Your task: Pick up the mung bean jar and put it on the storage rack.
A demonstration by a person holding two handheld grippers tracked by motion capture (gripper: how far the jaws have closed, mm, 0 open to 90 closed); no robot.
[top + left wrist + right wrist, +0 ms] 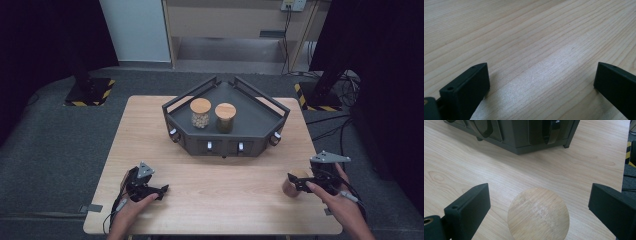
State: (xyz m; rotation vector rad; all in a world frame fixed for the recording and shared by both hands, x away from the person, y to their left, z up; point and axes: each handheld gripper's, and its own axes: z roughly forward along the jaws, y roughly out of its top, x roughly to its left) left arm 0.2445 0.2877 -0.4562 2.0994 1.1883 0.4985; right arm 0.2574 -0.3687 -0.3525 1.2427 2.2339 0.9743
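Note:
A jar with a round wooden lid (538, 216) stands at the table's front right; in the high view the jar (290, 189) is just left of my right hand. My right gripper (539, 186) hovers over it with jaws wide apart, one on either side of the lid, neither touching it. In the high view the right gripper (296, 180) points left at the jar. My left gripper (162, 190) rests at the front left, open, with bare wood between its fingers (469, 82).
A dark grey angular tray (225, 145) with handles and front knobs sits at the table's back middle, also in the right gripper view (524, 135). It holds a jar of pale pieces (200, 114) and a jar with dark contents (225, 118), both wooden-lidded.

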